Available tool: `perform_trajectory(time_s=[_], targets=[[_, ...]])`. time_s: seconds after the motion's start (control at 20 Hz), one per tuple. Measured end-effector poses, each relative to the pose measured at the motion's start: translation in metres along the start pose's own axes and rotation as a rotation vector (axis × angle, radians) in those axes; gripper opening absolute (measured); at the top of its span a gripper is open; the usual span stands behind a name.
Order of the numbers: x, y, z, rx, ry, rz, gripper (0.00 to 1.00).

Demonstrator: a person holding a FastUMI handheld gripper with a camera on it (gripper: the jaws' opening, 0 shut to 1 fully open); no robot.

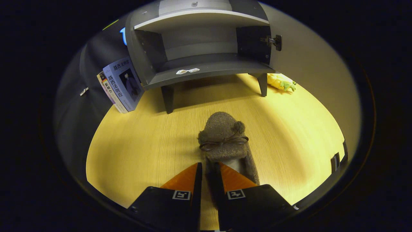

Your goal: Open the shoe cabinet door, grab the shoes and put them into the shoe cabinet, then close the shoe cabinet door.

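A brown fuzzy slipper (225, 141) with a small bow across its top sits at the centre of the frame on a pale wooden tabletop (135, 145), its rounded toe pointing away toward the shoe cabinet (199, 42). The gripper (208, 174) reaches in from the bottom centre, its two orange fingers (183, 178) drawn close together with the near edge of the slipper's collar pinched between them; the left one lies outside the slipper's wall and the right one sits inside its opening.

The dark grey cabinet stands on short legs at the upper centre of the frame. Its door (315, 64), swung wide on a hinge (273, 41), fills the upper right. The lower shelf lies bare apart from a small white sticker (187, 70) near its front lip, and a pale shelf board runs above it.

A broad band of bare wood separates the slipper's toe from the cabinet's front legs, and open tabletop spreads to either side of the slipper. A few books (120, 85) lean against the cabinet's left side in the upper left. A yellow plush toy (281, 82) rests beside the right leg, below the open door.
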State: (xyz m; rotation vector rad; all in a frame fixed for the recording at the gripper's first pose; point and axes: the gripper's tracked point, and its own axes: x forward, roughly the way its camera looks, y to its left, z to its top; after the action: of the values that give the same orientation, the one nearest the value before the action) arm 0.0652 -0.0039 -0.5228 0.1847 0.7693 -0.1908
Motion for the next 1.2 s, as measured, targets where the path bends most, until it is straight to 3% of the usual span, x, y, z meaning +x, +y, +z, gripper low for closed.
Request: perform_trajectory(time_s=[0.4,0.7,0.8,1.2], targets=[[0.039,0.002,0.005,-0.011,0.006,0.010,0.23],[0.047,0.001,0.005,-0.087,0.028,-0.025,0.25],[0.046,-0.001,0.007,-0.085,0.023,-0.028,0.05],[0.024,-0.005,0.025,-0.072,0.010,-0.037,0.05]])
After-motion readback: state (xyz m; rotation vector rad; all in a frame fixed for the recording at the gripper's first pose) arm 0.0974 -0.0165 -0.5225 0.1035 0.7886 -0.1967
